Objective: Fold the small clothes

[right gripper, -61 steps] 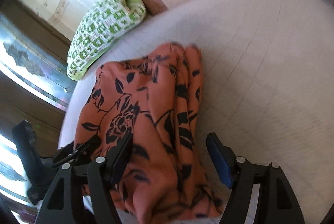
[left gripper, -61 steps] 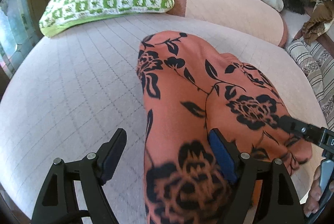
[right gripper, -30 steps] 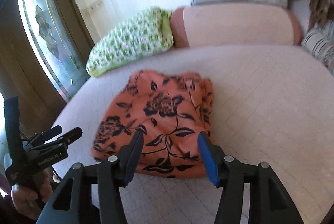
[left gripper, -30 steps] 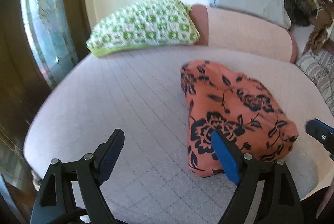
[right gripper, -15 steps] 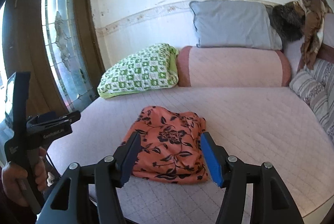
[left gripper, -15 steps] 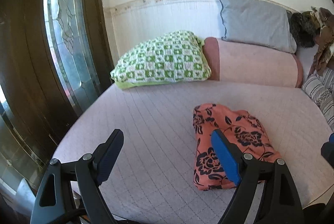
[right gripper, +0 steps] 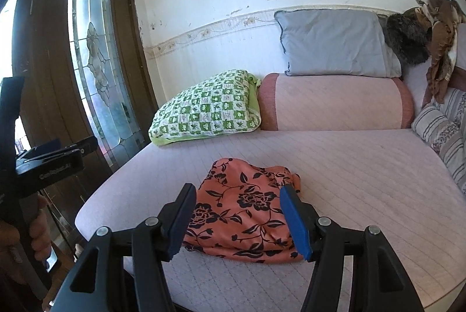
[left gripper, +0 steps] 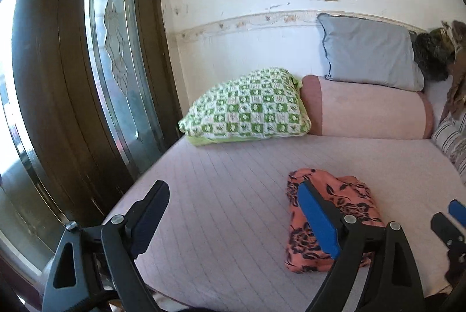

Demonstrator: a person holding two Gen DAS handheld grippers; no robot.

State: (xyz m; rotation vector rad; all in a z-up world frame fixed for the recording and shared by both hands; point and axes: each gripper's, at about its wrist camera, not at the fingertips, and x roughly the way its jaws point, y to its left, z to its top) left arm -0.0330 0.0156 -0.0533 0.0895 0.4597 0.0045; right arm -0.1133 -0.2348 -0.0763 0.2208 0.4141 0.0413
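Orange floral garment [right gripper: 243, 210] lies folded in a compact bundle on the pink quilted bed [right gripper: 364, 175], toward the bed's front edge, well apart from the green checked pillow [right gripper: 206, 109] at the bed's head. Both the left gripper [left gripper: 233, 214] and right gripper [right gripper: 236, 220] hang short of the garment, fingers spread apart and grasping nothing. White lettering on the left gripper's body, seen in the right wrist view, is too blurred to read, perhaps a brand name.

Folded orange garment [right gripper: 244, 213] on pink bed [right gripper: 364, 166]
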